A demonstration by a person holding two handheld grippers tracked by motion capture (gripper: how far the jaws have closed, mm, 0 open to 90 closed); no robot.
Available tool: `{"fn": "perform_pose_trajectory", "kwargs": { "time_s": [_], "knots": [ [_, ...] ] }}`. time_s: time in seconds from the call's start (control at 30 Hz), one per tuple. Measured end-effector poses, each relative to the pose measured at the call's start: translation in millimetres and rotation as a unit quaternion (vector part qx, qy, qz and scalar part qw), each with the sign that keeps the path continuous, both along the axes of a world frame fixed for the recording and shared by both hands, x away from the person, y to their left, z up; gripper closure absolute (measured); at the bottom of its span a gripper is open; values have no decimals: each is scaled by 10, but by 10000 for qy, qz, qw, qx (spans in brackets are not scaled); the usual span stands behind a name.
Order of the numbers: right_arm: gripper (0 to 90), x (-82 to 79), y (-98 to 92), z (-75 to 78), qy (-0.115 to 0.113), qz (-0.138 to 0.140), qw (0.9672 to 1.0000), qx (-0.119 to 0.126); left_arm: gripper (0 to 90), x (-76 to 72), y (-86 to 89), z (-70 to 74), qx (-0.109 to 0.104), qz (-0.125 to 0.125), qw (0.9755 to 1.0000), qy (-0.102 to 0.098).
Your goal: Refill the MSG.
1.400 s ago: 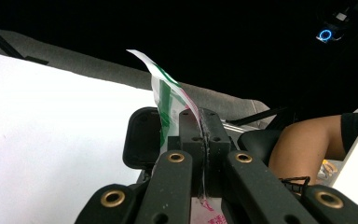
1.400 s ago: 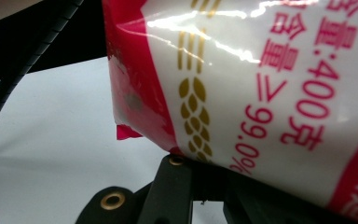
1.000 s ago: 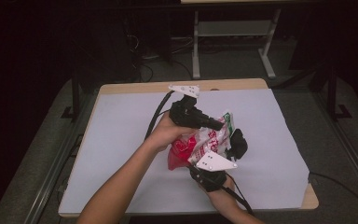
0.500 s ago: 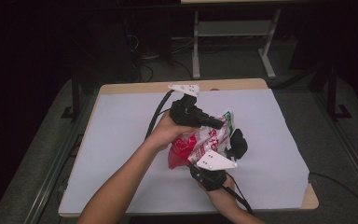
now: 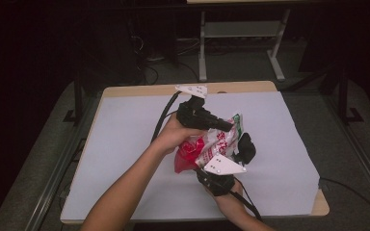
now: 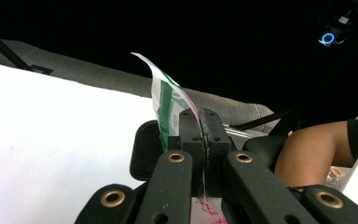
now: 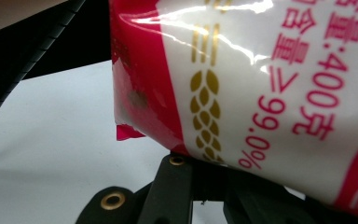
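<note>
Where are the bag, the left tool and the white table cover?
bag (image 7: 270,93): right gripper view, on its white printed face.
left tool (image 6: 204,126): left gripper view, between its jaw tips, pinching the bag's edge.
white table cover (image 5: 125,130): high view, on a bare part left of the hands.

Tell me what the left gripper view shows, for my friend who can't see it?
The left gripper has its two black jaws pinched shut on the thin edge of a plastic bag with green stripes, which sticks up above them. Behind lies a white table, and a person's arm shows at the right.
</note>
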State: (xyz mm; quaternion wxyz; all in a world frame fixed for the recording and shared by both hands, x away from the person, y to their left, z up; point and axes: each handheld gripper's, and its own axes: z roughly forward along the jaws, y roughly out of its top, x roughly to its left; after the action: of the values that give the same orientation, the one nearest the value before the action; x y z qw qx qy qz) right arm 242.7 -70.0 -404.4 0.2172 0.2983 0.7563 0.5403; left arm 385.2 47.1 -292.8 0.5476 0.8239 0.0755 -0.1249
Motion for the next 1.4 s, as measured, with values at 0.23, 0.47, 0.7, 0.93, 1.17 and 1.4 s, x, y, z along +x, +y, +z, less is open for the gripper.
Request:
{"fn": "perform_pose_trajectory", "kwargs": {
  "time_s": [0.23, 0.47, 0.7, 0.93, 1.17, 1.4],
  "knots": [
    [900, 3, 3, 2, 4, -20, 10000, 15, 900, 11, -6, 2, 5, -1, 10000, -21],
    [900, 8, -1, 5, -12, -31, 10000, 12, 900, 14, -14, 4, -53, 10, 10000, -29],
    [900, 19, -7, 3, -40, -54, 10000, 16, 900, 27, -31, 1, -47, 18, 10000, -39],
    [900, 20, -6, 5, -5, -54, 10000, 43, 900, 35, -40, -4, -27, 14, 10000, -36],
    [900, 20, -7, 9, -30, -61, 10000, 51, 900, 38, -46, 1, -22, 13, 10000, -39],
    [900, 21, -8, 9, -26, -48, 10000, 39, 900, 38, -53, -5, -28, 33, 10000, -1]
  ]
}}
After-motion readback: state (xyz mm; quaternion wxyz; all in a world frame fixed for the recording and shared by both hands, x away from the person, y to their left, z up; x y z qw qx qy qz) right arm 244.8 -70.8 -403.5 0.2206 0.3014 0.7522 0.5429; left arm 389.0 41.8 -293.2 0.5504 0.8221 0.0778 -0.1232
